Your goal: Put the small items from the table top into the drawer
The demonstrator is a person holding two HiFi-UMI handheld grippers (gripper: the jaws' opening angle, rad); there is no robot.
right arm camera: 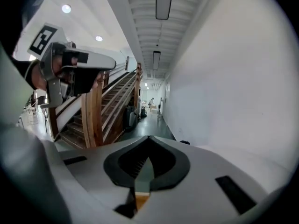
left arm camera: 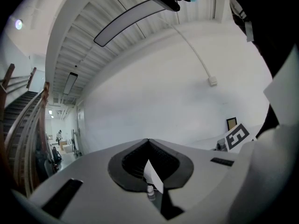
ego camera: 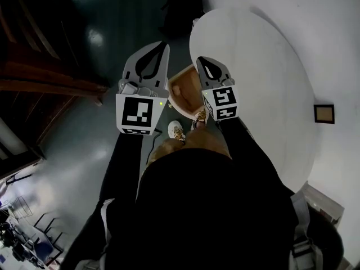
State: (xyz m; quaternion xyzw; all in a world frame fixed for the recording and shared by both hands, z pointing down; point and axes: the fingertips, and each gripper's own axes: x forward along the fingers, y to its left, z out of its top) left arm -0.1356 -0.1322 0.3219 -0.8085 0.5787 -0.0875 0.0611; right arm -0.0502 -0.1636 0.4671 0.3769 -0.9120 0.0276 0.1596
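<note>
Both grippers are held side by side in front of the person, closed and empty. The left gripper [ego camera: 164, 45] has its tips pressed together, and so does the right gripper [ego camera: 200, 58]. Each gripper view shows only a thin slit behind the meeting tips.

We look steeply down on a round white table [ego camera: 264, 66] to the right. Its top looks bare, and we see no small items on it. A wooden drawer [ego camera: 190, 89] appears pulled out from the table's near-left edge, showing between the two grippers just ahead of the person's feet [ego camera: 176, 131]. We cannot tell what lies inside it.

We judge the loading step to be finished or paused, with neither gripper at work on anything. If the items are in, the next move calls for lowering one closed gripper to the drawer front and pushing it straight in.

For room to move, the dark floor [ego camera: 112, 16] is wide open to the left. A wooden staircase [right arm camera: 107, 106] stands well off on that side. The table's curved edge and the drawer's corners are the nearest edges to mind. A dark bundle [ego camera: 183, 7] sits beyond the table, and a small picture frame [ego camera: 324, 113] leans at the wall, well apart.
</note>
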